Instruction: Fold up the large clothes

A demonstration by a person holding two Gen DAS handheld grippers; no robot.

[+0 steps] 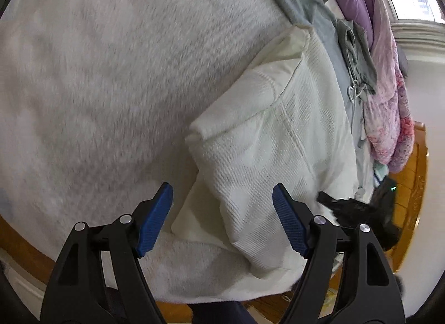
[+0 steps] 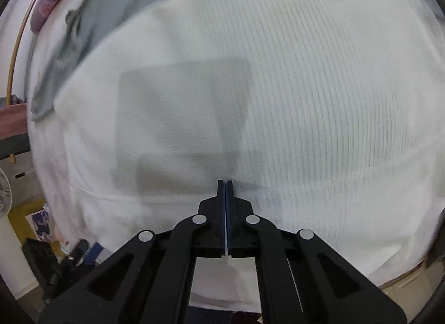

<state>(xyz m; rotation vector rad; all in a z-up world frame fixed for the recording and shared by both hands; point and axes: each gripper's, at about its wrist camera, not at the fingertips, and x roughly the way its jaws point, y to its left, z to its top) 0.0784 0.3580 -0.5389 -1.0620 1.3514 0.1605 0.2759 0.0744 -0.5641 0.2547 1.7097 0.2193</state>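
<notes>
A cream-white knitted garment (image 1: 278, 134) lies partly folded on a fuzzy white blanket (image 1: 111, 73). My left gripper (image 1: 222, 212) is open, its blue pads (image 1: 155, 218) on either side of the garment's near folded edge, above it. In the right wrist view the same white ribbed garment (image 2: 306, 87) fills the frame, blurred. My right gripper (image 2: 225, 184) has its jaws pressed together, with a thin white edge of the garment's fabric (image 2: 226, 248) showing between the pads. The right gripper also shows as a dark shape in the left wrist view (image 1: 350, 207).
A grey garment (image 1: 331, 26) lies beyond the white one. Purple and pink bedding (image 1: 386, 79) is piled at the far side. A wooden bed frame (image 1: 411, 184) edges the bed. A fan (image 2: 4, 193) and dark objects (image 2: 41, 257) stand on the floor at left.
</notes>
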